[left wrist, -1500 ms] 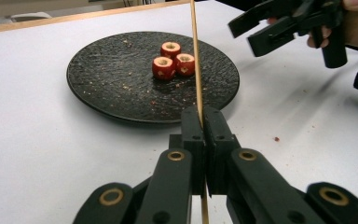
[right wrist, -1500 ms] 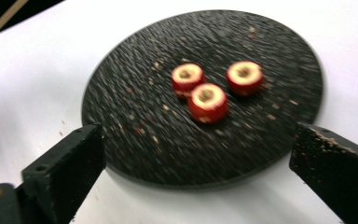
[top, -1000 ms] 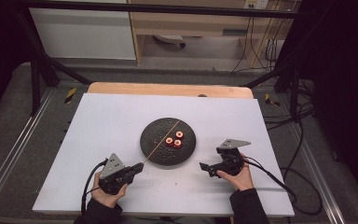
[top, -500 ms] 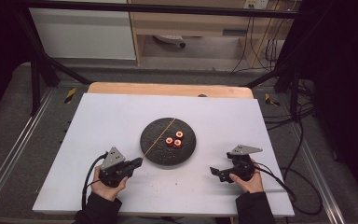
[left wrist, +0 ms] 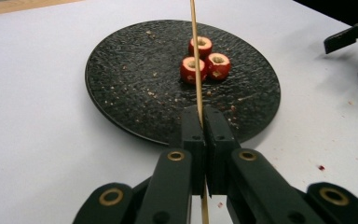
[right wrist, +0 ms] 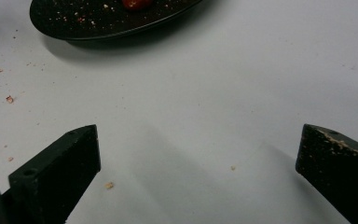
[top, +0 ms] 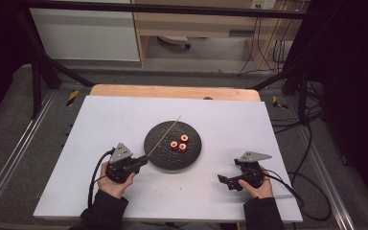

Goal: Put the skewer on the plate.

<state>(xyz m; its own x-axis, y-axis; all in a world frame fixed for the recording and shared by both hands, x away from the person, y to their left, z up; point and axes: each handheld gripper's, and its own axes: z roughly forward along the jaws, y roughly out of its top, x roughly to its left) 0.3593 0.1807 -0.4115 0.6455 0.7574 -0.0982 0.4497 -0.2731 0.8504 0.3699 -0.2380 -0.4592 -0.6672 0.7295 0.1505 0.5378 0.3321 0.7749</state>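
The wooden skewer (left wrist: 196, 56) was clamped between the closed jaws of the left gripper (top: 141, 162) and it reached over the black plate (top: 160, 155), passing just beside three red fruit rings (left wrist: 204, 60) that lay together on the plate. The right gripper (top: 224, 181) was well apart from the plate, low over the white table (top: 230, 124), with its jaws spread wide and nothing between them.

No readable text, label, brand, number or sign showing anywhere in these pictures.
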